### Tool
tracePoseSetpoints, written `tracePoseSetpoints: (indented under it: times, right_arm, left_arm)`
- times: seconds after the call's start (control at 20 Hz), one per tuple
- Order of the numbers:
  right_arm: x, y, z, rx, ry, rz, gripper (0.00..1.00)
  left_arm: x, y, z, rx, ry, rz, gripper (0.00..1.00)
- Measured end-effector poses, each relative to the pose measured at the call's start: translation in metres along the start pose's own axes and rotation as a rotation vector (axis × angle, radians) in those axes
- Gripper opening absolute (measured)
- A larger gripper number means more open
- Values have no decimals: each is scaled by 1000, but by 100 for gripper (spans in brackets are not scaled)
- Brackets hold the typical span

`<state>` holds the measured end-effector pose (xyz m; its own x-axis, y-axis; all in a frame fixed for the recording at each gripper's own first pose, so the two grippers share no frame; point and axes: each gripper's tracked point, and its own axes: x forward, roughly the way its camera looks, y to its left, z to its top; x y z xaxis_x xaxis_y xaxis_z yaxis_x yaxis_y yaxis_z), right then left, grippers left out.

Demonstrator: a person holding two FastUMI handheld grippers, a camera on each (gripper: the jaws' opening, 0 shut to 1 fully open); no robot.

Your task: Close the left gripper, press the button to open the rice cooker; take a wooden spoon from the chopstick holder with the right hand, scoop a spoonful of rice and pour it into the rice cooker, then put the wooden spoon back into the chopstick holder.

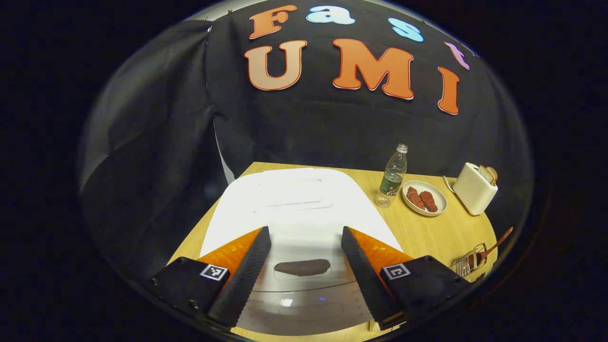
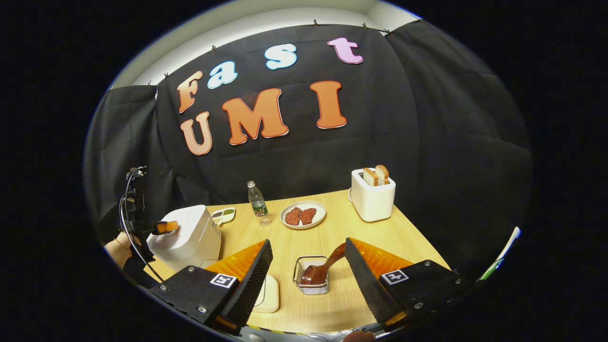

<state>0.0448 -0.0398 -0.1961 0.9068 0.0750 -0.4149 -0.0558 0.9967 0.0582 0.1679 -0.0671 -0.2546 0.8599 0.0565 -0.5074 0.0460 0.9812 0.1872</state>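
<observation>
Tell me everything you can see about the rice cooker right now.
The rice cooker is a white, boxy appliance with rounded corners and a smooth, plastic-looking shell. Its lid is shut. In the left gripper view the lid top shows a recessed handle, a dark oval button near the front, and a glossy grey front panel below it. It stands upright at the left end of the wooden table. The left gripper hovers above it, jaws open to either side of the button; contact is not visible.

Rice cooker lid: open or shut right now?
Shut. The rice cooker has its lid flat on the body, and the left gripper, fingers apart, hangs above its dark button.
</observation>
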Motion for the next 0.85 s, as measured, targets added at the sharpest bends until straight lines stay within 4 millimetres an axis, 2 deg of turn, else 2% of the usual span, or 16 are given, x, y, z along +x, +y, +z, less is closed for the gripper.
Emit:
tracePoseSetpoints:
  times: [0.1,0.2,0.3,0.45,0.55,0.65,0.75,0.85]
  right_arm:
    - [-2,-2,10,-1,-20,-14,95]
    - [-1,-3,21,-6,-38,-28,95]
    - [0,-3,35,-16,-62,-44,95]
    - [0,1,64,-29,-104,-55,95]
    - [-6,2,87,-54,-137,-66,95]
    - [-16,3,113,-85,-183,-79,95]
    - [-25,6,131,-100,-218,-77,95]
    - [-32,11,137,-104,-235,-65,95]
  left_arm:
    - [-3,0,-1,-14,20,13,100]
    - [-20,7,14,6,-10,14,100]
    - [-49,16,44,21,-80,7,100]
    - [-93,23,102,-24,-189,-26,99]
    - [-128,28,138,-52,-262,-48,100]
    - [-164,36,165,-63,-335,-63,100]
    - [-195,45,177,-74,-382,-60,99]
    - [-213,50,175,-109,-416,-63,99]
